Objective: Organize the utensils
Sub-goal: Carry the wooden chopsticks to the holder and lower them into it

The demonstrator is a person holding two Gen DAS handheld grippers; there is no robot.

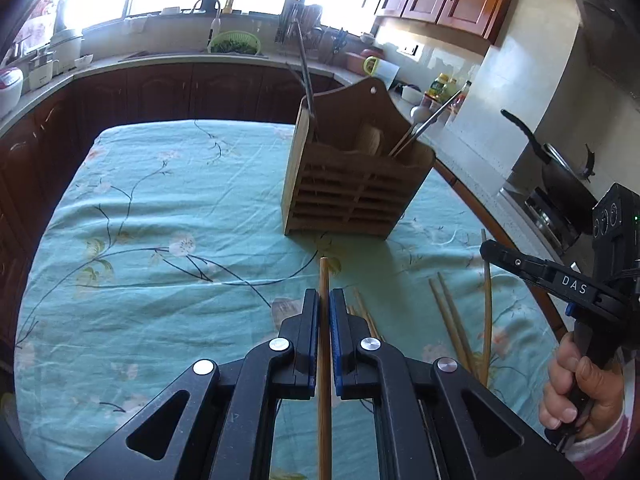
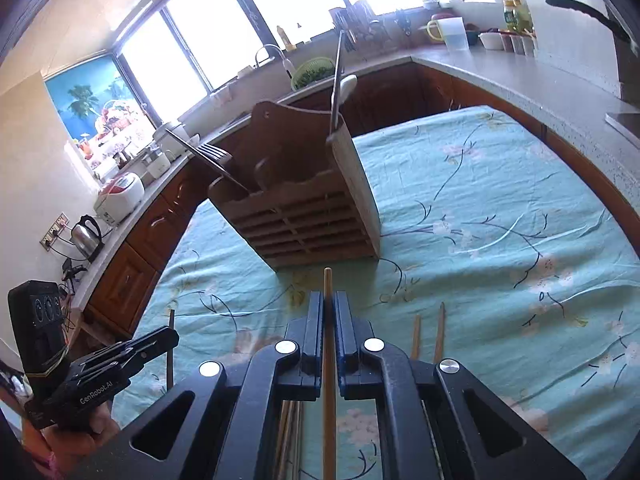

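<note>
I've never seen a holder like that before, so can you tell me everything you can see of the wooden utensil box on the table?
The wooden utensil box looks like light brown wood, with a slatted front, plain side panels and a taller arched back with a small hanging hole. It stands upright on the flowered green tablecloth, untouched by either gripper. Inside it is split into compartments: a fork and other metal handles lean out at one end, a pale spoon and a dark handle rise at the other.
</note>
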